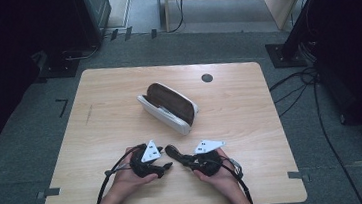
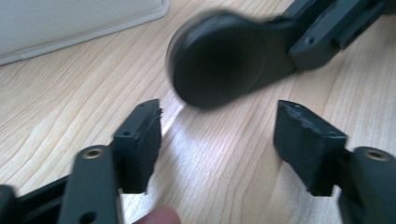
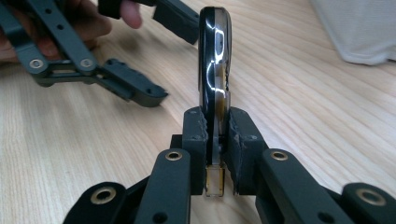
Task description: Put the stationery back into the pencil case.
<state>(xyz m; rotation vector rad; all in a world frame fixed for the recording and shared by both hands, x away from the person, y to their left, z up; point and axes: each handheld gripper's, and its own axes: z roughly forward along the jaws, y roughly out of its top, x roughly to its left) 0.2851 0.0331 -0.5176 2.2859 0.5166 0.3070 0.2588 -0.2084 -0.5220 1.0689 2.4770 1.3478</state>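
Note:
A white glasses case (image 1: 169, 108) with a brown lining lies open in the middle of the wooden table (image 1: 249, 105). My right gripper (image 3: 217, 114) is shut on a thin, glossy dark piece (image 3: 215, 56), rounded like a dark lens, which stands on edge between its pads. In the high view that piece (image 1: 169, 151) juts up and left from the right gripper (image 1: 180, 157). My left gripper (image 2: 219, 116) is open close in front of the dark piece (image 2: 219, 60), with nothing between its pads. Both grippers sit near the table's front edge, the left gripper (image 1: 166, 166) facing the right one.
A corner of the white case (image 2: 70, 23) lies just beyond the left gripper. A round cable hole (image 1: 207, 78) sits at the table's far side. Dark stands and cables surround the table on the floor.

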